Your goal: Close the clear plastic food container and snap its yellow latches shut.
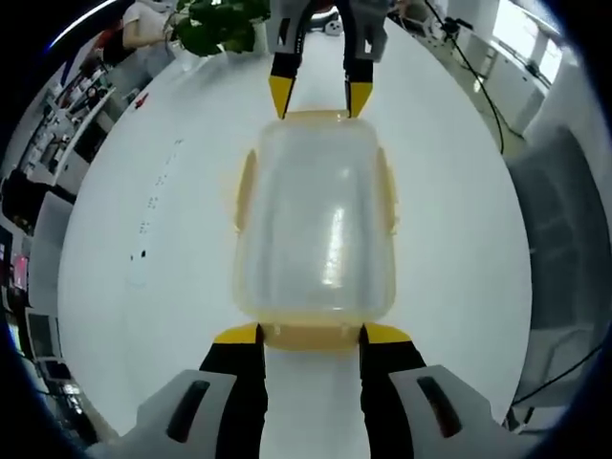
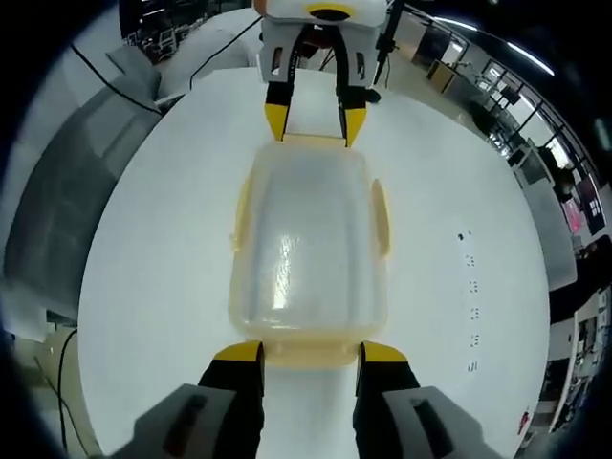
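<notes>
- Clear plastic container [image 1: 316, 225] lying in the middle of the white round table [image 1: 459, 268], lid [image 2: 308, 239] already resting on top, between the two claws.
- Yellow latches on all four sides: long ones at left [image 1: 245, 191] and right [image 1: 386, 191], short ones at the near end [image 1: 311, 335] and far end [image 1: 314, 116] of the left gripper view.
- Side latches standing a little out from the wall, so judged not yet snapped; end latches hard to judge.
- Left claw [image 1: 311, 335] spread wide, yellow tips just beside the two corners of the near end latch, grasping nothing.
- Right claw [image 2: 311, 354] also spread wide at the opposite end, tips just beside that end latch [image 2: 311, 356], grasping nothing.
- In each view, the other claw seen across the box, tips at the far edge: right one [image 1: 319, 96] and left one [image 2: 311, 117].
- Probably light and empty, so likely to slide on the smooth table if pushed from one end alone; better steadied from both ends at once.
- Thin walls and lid look a bit flexible; latches stiffer, likely needing a firm press down and inward to click.
- Best hold: on the latch flap itself, not on the slippery clear lid.
- Green plant [image 1: 218, 24] at the far table edge, well apart from the work.
</notes>
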The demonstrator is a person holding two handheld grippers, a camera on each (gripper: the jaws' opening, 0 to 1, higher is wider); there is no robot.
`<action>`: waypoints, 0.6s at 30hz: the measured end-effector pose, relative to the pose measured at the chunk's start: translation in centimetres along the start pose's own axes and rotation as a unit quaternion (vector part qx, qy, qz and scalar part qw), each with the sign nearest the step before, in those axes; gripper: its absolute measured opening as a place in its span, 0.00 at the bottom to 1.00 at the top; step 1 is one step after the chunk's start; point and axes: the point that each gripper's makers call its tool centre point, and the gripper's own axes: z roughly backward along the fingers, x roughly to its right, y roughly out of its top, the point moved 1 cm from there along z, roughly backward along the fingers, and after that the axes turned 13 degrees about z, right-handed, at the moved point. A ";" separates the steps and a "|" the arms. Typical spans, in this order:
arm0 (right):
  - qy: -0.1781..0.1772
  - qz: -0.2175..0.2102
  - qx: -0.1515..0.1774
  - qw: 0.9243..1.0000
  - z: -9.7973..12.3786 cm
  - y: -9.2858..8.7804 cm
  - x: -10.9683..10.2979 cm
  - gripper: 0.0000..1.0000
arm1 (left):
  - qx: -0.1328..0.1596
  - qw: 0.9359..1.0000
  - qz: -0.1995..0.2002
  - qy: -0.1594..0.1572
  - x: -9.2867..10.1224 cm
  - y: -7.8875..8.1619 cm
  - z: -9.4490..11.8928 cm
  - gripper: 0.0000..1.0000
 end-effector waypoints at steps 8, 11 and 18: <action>-0.001 -0.008 0.004 1.000 -0.3 0.0 0.3 0.34 | 0.004 1.000 0.004 -0.006 -0.4 -0.3 -0.1 0.35; 0.002 -0.006 0.002 1.000 -0.3 0.0 0.3 0.34 | 0.004 1.000 0.005 -0.008 -0.4 -0.3 -0.2 0.35; 0.003 -0.003 0.000 1.000 -0.4 0.0 0.3 0.35 | 0.009 1.000 0.006 -0.015 -0.3 -0.3 -0.3 0.35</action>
